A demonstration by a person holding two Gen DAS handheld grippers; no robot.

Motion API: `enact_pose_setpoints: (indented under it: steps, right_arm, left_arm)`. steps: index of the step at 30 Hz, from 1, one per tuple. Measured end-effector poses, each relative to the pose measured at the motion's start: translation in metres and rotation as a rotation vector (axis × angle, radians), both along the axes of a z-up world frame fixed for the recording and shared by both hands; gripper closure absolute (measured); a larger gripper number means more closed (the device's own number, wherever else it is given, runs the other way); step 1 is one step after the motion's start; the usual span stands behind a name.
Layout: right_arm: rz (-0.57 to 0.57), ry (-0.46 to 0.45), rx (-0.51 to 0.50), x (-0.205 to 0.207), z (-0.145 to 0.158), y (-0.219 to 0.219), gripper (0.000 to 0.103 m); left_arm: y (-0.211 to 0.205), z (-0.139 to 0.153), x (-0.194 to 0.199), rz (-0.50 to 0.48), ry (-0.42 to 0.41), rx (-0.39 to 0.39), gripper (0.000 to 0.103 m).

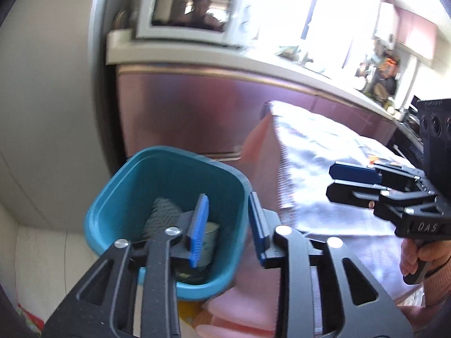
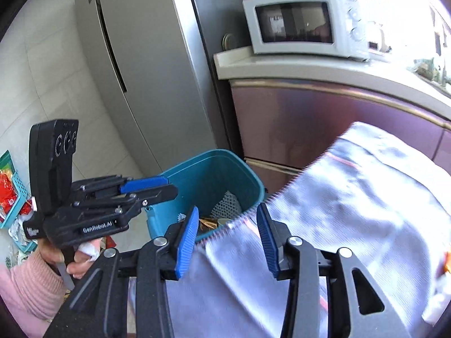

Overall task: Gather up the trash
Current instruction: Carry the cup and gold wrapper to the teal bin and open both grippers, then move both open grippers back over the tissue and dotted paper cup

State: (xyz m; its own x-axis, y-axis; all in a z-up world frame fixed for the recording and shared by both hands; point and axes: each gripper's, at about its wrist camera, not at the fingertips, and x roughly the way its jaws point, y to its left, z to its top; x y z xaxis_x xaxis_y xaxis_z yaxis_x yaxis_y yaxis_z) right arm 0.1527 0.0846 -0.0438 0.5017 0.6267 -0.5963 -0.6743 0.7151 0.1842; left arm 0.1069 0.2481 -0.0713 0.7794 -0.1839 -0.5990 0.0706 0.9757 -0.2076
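Trash already sits in the teal bin (image 1: 169,197), lower centre of the left wrist view: mesh wrap (image 1: 162,217), paper cup (image 1: 210,239), scraps. Left gripper (image 1: 228,225) over the bin, jaws partly apart, empty. Right gripper (image 2: 225,233) likewise parted, nothing held, above the cloth-covered table (image 2: 352,197). Probably more left on the table's far right edge.

A table draped in a pale grey-white cloth with a zigzag-cut edge (image 2: 352,197) over a pink underlayer (image 1: 253,152) fills the right side; something small and orange (image 2: 446,263) lies at its far right edge. The pale tiled floor (image 2: 42,84) carries a teal plastic waste bin (image 2: 225,169) just beside the table corner, and a small teal slotted basket of red packets (image 2: 11,194)
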Motion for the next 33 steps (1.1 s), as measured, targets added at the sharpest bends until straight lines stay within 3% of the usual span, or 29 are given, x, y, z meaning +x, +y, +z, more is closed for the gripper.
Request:
enact_pose_setpoints:
  steps: [9, 16, 22, 26, 33]
  right_arm:
    - [-0.198, -0.056, 0.046, -0.05, 0.012, -0.113, 0.055]
    - [-0.462, -0.028, 0.091, -0.066, 0.005, -0.223, 0.051]
    - [-0.64, -0.01, 0.136, -0.064, -0.002, -0.307, 0.05]
    - [-0.687, -0.001, 0.133, -0.052, -0.009, -0.334, 0.049]
    - [-0.667, 0.082, 0.17, -0.023, -0.03, -0.35, 0.048]
  left_arm:
    - [-0.095, 0.03, -0.002, -0.228, -0.085, -0.01, 0.055]
    - [-0.184, 0.035, 0.006, -0.404, -0.074, -0.014, 0.054]
    - [-0.243, 0.032, 0.021, -0.498, -0.042, 0.0, 0.052]
    - [-0.265, 0.025, 0.035, -0.523, -0.013, 0.01, 0.052]
    - [-0.298, 0.006, 0.067, -0.528, 0.065, 0.029, 0.051]
